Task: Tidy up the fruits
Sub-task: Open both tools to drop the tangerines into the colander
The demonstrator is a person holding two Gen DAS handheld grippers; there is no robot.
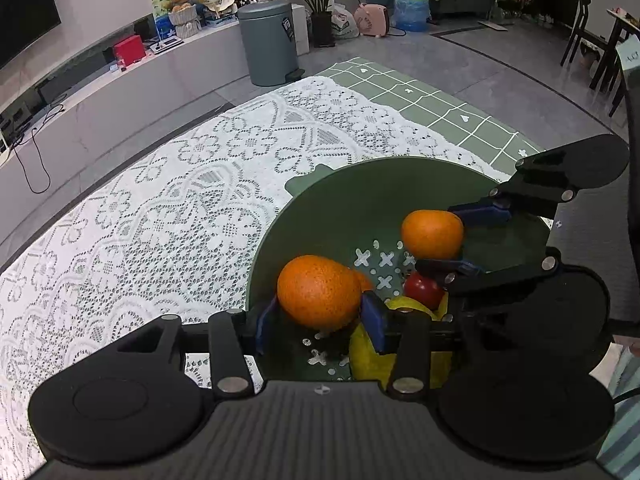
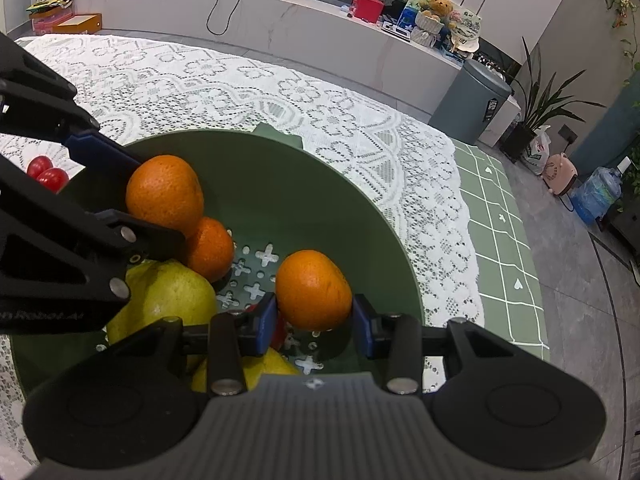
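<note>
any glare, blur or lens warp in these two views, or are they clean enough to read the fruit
Left wrist view: strong fisheye bend on the floor lines and cabinet, lace cloth a little overexposed, orange sharp. Right wrist view: same barrel warp, dark vignetted corners, orange crisp, soft shadow inside the green bowl. No motion blur in either.

Bowl (image 2: 320, 184) dark green, white cross-and-dot perforations; mandarins (image 2: 313, 295) orange; tablecloth (image 1: 160, 216) white floral lace; mat (image 2: 504, 240) green, white grid.

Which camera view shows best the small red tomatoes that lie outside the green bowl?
The right wrist view: two red tomatoes lie on the lace cloth just outside the green bowl. The left wrist view does not show them, only a red fruit inside the bowl.
</note>
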